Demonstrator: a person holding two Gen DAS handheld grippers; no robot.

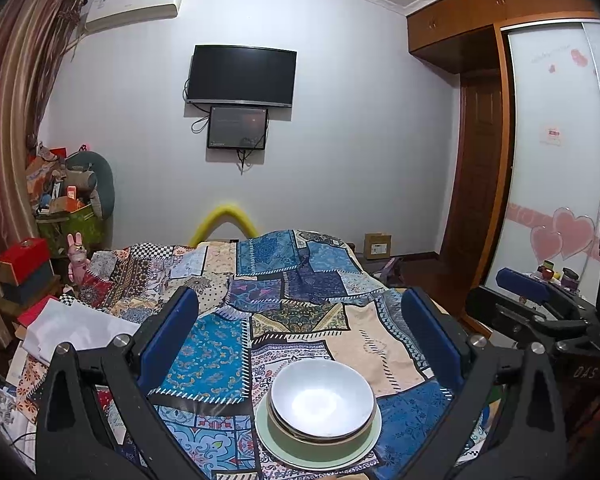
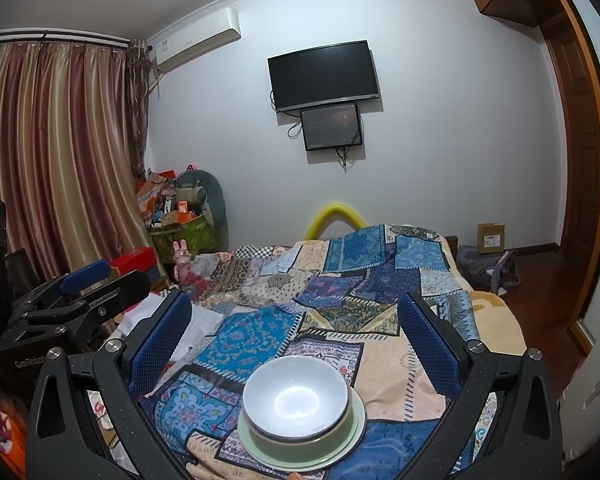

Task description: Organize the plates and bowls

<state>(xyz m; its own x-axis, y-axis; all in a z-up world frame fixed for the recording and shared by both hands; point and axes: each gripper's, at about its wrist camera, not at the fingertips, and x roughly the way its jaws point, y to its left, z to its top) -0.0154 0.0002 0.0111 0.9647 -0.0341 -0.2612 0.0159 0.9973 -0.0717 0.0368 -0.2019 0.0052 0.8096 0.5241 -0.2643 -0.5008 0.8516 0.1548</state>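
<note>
On the quilt, 2 nested bowls sit on a green plate near the bed's front edge. The left gripper and right gripper both hover above the stack, jaws wide and empty.

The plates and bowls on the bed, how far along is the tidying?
Mostly done, it seems: the white ceramic bowl sits nested in an olive-green bowl on a pale green round plate, on the patchwork quilt. Left gripper and right gripper are open, holding nothing. No other dishes are in view.
</note>
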